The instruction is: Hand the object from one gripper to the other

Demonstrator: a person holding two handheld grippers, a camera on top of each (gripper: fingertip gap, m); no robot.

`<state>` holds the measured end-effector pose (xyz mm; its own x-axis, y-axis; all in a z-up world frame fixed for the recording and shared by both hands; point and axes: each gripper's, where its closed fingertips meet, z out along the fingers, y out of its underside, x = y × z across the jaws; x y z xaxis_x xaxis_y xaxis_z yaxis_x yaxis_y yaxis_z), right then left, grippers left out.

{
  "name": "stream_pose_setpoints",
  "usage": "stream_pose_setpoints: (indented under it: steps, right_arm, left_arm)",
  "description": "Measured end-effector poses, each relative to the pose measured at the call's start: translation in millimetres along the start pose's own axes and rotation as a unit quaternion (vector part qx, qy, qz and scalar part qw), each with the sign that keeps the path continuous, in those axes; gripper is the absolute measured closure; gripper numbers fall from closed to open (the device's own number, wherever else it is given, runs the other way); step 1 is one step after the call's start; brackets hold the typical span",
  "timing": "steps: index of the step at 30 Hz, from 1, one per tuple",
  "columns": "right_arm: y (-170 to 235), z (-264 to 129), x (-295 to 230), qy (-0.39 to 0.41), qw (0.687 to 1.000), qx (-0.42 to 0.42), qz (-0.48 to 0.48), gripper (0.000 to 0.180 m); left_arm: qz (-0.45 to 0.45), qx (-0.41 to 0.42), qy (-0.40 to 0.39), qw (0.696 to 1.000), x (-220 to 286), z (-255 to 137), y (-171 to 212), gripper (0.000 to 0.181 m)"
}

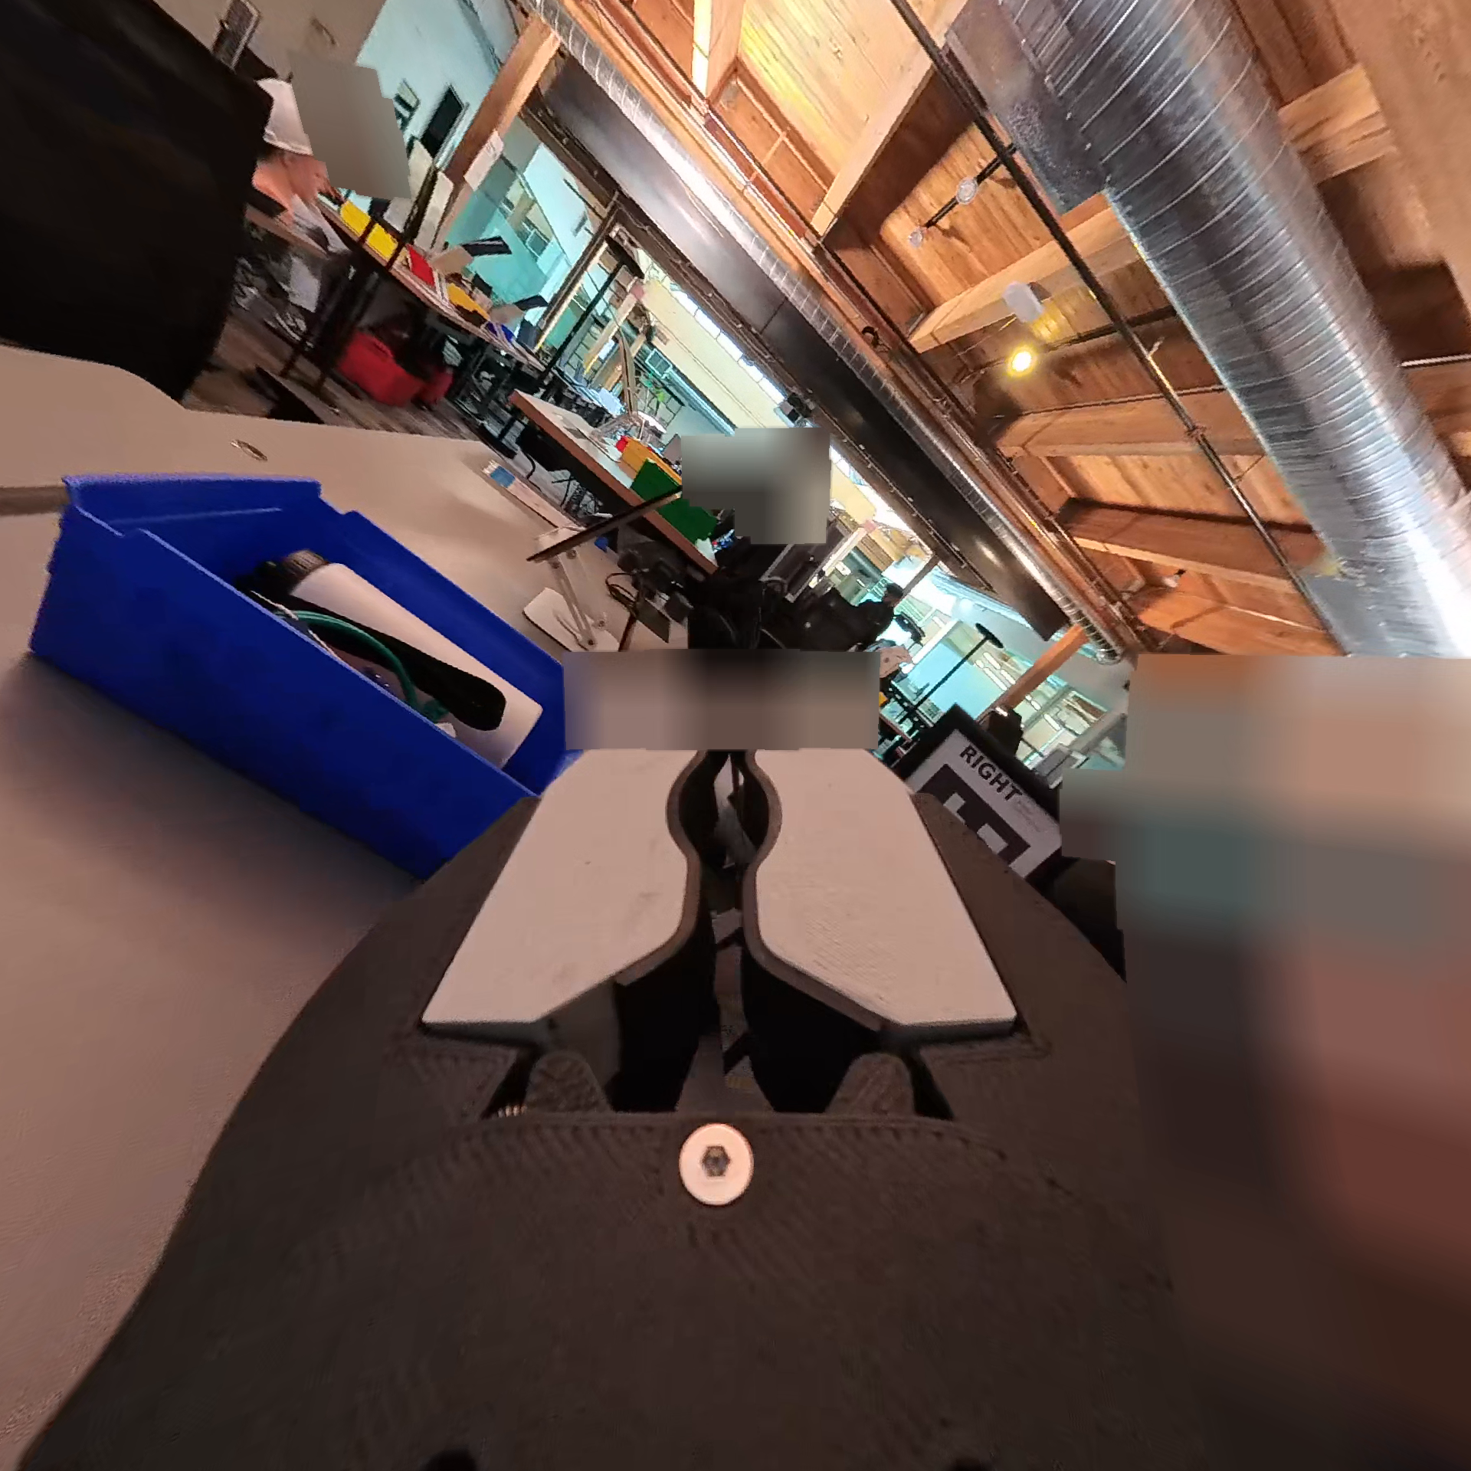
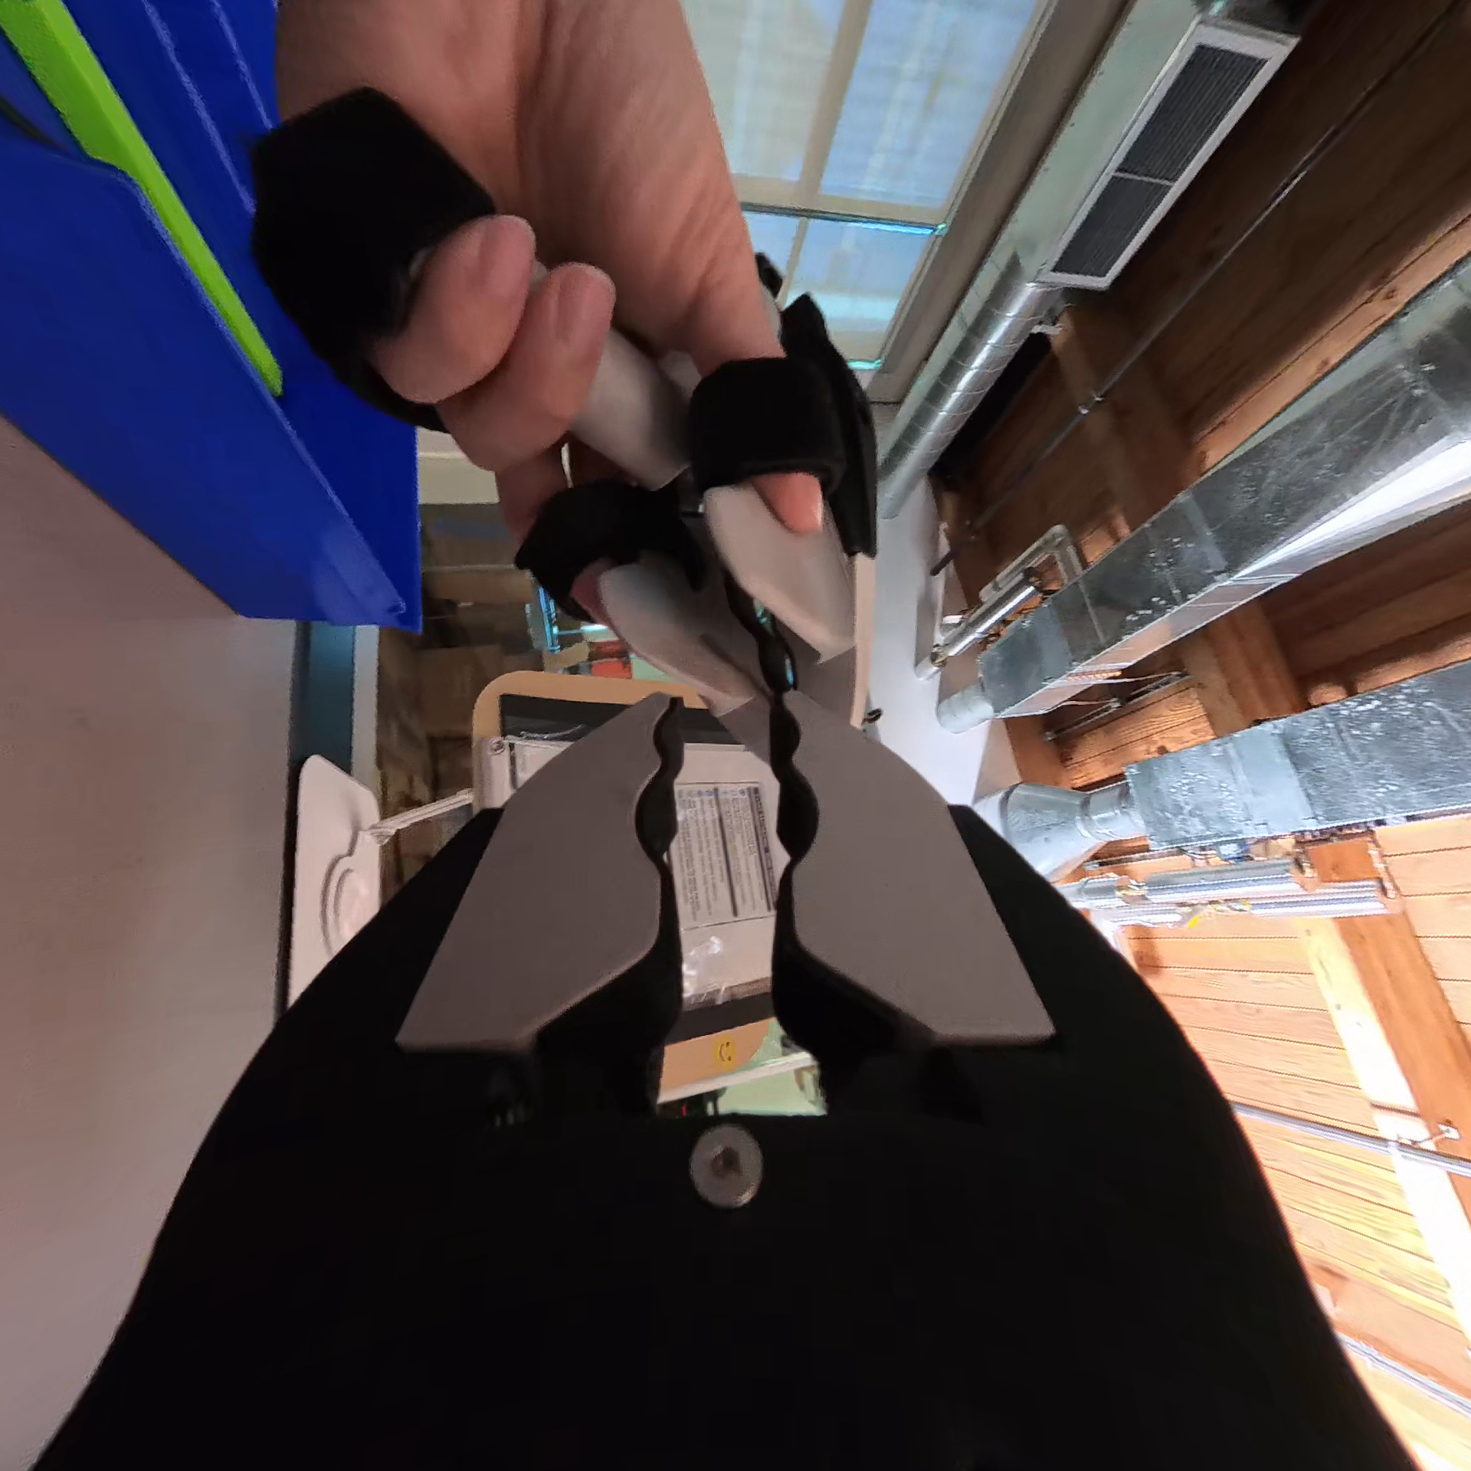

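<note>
My left gripper (image 1: 724, 764) has its grey fingers (image 1: 589, 891) drawn close, with a narrow slit between them. A small thin dark object (image 1: 728, 836) sits in the slit; I cannot tell what it is. The fingertips are hidden behind a blurred patch. In the right wrist view a hand (image 2: 557, 159) with black straps holds the left gripper (image 2: 764, 684) tip to tip against my right gripper (image 2: 726, 704). My right gripper is open, its jaws a finger's width apart and empty. Only its marker tag (image 1: 995, 796) shows in the left wrist view.
A blue bin (image 1: 239, 716) stands on the grey table (image 1: 119, 955) to the left, holding a white bottle (image 1: 382, 605) and a teal cord. The bin also shows in the right wrist view (image 2: 199, 398). A white lamp base (image 1: 557, 617) sits behind it. The grippers are tip to tip, or close to it.
</note>
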<state>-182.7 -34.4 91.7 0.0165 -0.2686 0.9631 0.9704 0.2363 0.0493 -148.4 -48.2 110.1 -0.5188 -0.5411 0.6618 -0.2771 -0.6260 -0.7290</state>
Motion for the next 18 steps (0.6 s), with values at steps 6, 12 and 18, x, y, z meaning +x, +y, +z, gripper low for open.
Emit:
stream_pose_setpoints:
  steps: [6, 12, 18]
  right_arm:
    - [4, -1, 8, 0.031, 0.999, -0.015, -0.021, 0.172]
    - [6, -8, 24, 0.013, 0.994, 0.009, 0.106, 0.178]
    - [36, -1, 13, -0.127, 0.913, -0.049, 0.385, 0.178]
  left_arm:
    - [-0.016, -0.013, -0.001, 1.000, -2, 6, 8, 0.181]
    - [0.036, -0.005, -0.005, 0.999, 0, 6, 1, 0.168]
    - [0.325, 0.022, -0.143, 0.935, 5, -11, -25, 0.152]
